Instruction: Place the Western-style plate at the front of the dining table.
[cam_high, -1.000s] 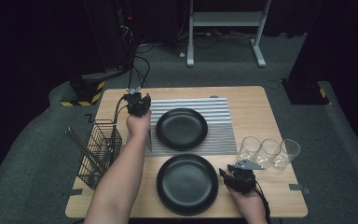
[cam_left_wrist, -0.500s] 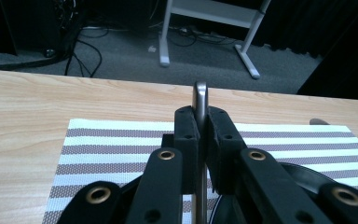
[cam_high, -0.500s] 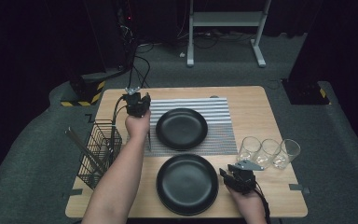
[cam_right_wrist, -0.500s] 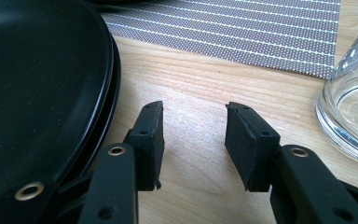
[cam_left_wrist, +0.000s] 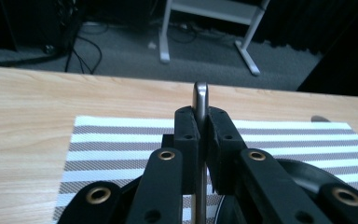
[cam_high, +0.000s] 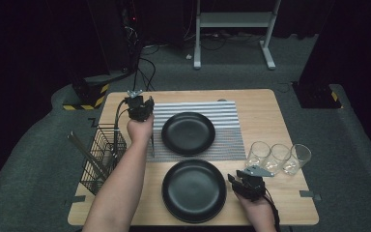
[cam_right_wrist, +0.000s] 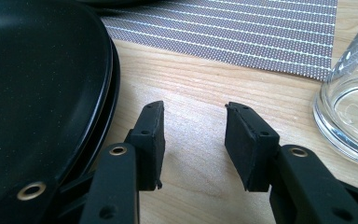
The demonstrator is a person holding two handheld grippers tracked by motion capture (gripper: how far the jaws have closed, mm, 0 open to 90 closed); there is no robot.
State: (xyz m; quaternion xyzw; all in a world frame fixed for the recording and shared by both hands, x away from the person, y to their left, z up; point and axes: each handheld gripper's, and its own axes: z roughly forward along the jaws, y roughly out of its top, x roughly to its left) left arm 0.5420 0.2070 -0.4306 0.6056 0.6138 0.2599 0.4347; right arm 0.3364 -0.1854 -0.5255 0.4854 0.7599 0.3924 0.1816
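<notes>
My left gripper (cam_high: 145, 102) is over the left edge of the striped placemat (cam_high: 224, 113), shut on a slim metal piece of cutlery (cam_left_wrist: 200, 98) that hangs down from the jaws (cam_high: 151, 142). A black plate (cam_high: 188, 133) rests on the mat. A second black plate (cam_high: 194, 190) lies on bare wood near the front edge. My right gripper (cam_high: 235, 181) sits low by that plate's right rim. It is open over bare wood (cam_right_wrist: 193, 135), with the plate (cam_right_wrist: 37, 70) to its left and a glass (cam_right_wrist: 354, 107) to its right.
Three clear glasses (cam_high: 278, 157) stand in a row at the right of the wooden table (cam_high: 256, 104). A black wire basket (cam_high: 104, 154) holding long utensils hangs off the table's left edge. The left forearm crosses the table's left side.
</notes>
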